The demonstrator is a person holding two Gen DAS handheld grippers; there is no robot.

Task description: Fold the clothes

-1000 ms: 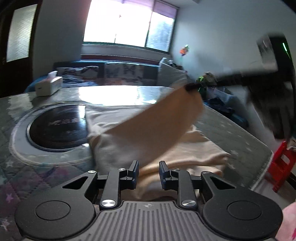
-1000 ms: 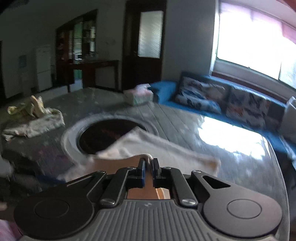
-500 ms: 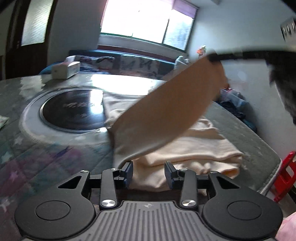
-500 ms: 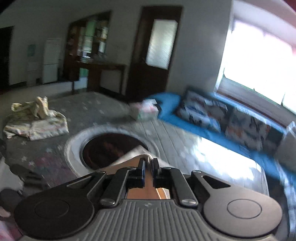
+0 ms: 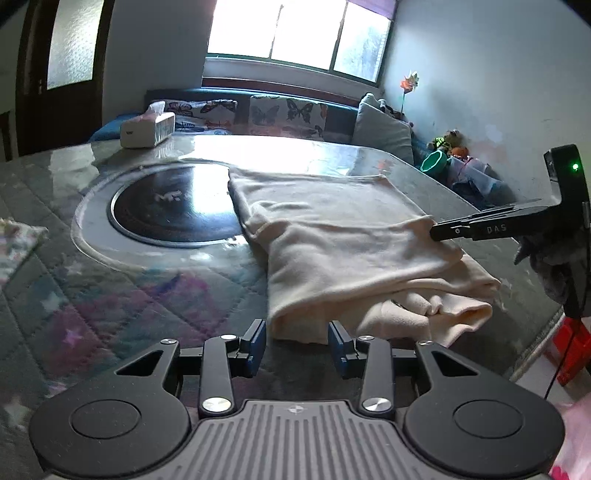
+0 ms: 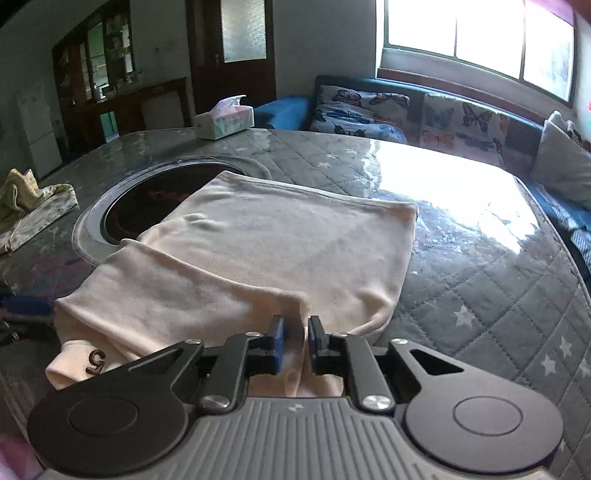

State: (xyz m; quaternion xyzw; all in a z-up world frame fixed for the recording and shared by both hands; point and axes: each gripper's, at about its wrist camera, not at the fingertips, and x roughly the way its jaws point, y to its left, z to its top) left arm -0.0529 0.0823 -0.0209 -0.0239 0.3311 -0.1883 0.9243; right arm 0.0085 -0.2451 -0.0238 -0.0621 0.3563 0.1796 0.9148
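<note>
On the table [image 6: 498,295], near its front edge, cream garment [image 5: 332,251] lies folded, far corner overlapping the round inset plate [image 5: 166,206]. Right tool [image 6: 295,341] nearly together, a fold of the garment between its fingers. Left tool [image 5: 296,341] apart, empty, at the garment's near edge. Tissue box [image 5: 147,129] at far edge; crumpled cloth [image 6: 26,206] at left edge.

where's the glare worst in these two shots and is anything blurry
Left wrist view: the window is blown out and glare washes the glossy grey quilted table behind the cream folded garment; focus is sharp. Right wrist view: a similar bright patch on the table; only cloth between the right gripper fingers looks smeared.
</note>
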